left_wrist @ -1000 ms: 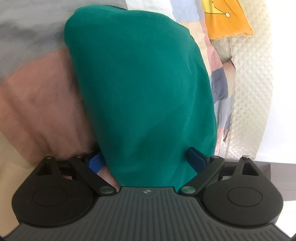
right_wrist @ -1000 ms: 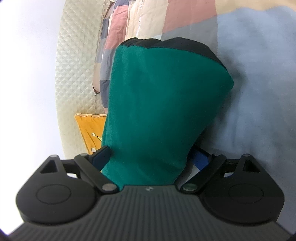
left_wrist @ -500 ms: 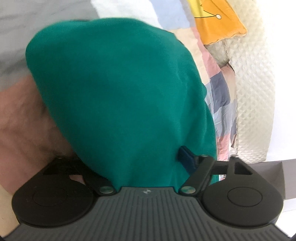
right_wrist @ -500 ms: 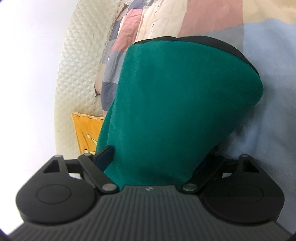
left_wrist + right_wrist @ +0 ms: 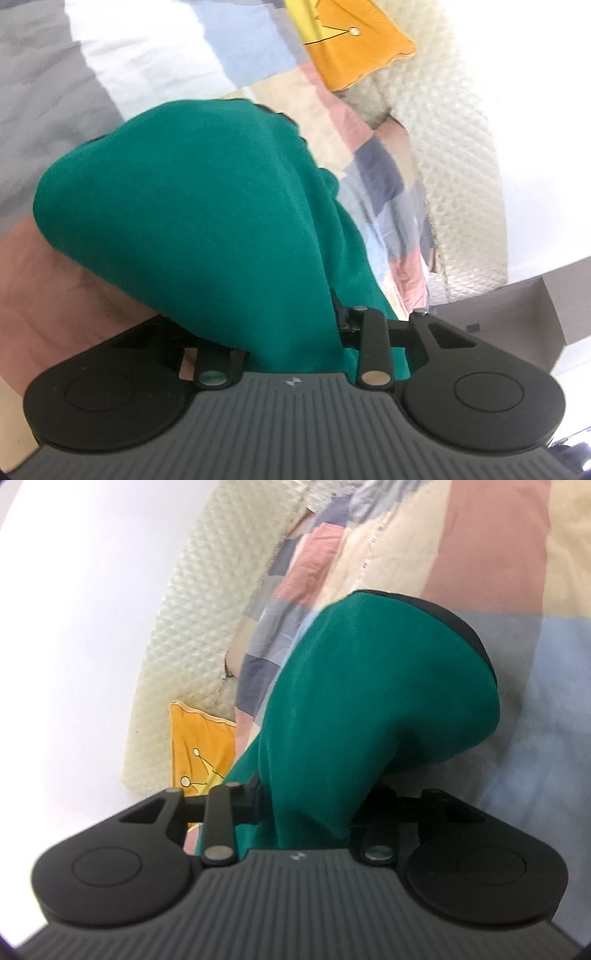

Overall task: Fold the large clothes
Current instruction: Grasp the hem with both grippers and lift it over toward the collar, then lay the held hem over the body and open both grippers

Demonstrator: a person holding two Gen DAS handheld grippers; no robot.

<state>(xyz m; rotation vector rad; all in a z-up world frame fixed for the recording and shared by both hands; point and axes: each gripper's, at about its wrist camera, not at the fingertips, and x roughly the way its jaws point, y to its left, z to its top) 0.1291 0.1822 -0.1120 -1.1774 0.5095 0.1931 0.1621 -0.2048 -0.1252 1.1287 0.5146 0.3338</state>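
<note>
the left gripper (image 5: pixel 280 332) has its jaws drawn in narrow and pinching a bunch of the green garment (image 5: pixel 207 221); the cloth covers the fingertips, so the pads themselves are hidden, but the linkage arms stand nearly upright and the fabric runs straight down between them. the right gripper (image 5: pixel 306 812) looks the same: jaws narrow, clamped on another part of the green garment (image 5: pixel 362 709), fingertips buried under the cloth.

from each grip the garment balloons outward and hangs in a loose hump above the patchwork bedspread (image 5: pixel 110 74), lifted clear near the grippers. a black band (image 5: pixel 454 627) runs along the far edge in the right view, perhaps a hem or a lining. beyond it, an orange cushion (image 5: pixel 351 40) lies by a cream quilted headboard (image 5: pixel 192 635), and a grey box (image 5: pixel 517 314) sits at the edge of the left view.

by my reading this is mid-fold: both corners are held up and the cloth is being carried over. the next move calls for both grippers to travel together, lay the held edge flat onto the rest of the garment with edges lined up, and only then let go.

no readable writing or brand; only a small emblem on each gripper body and a line drawing on the cushion.
</note>
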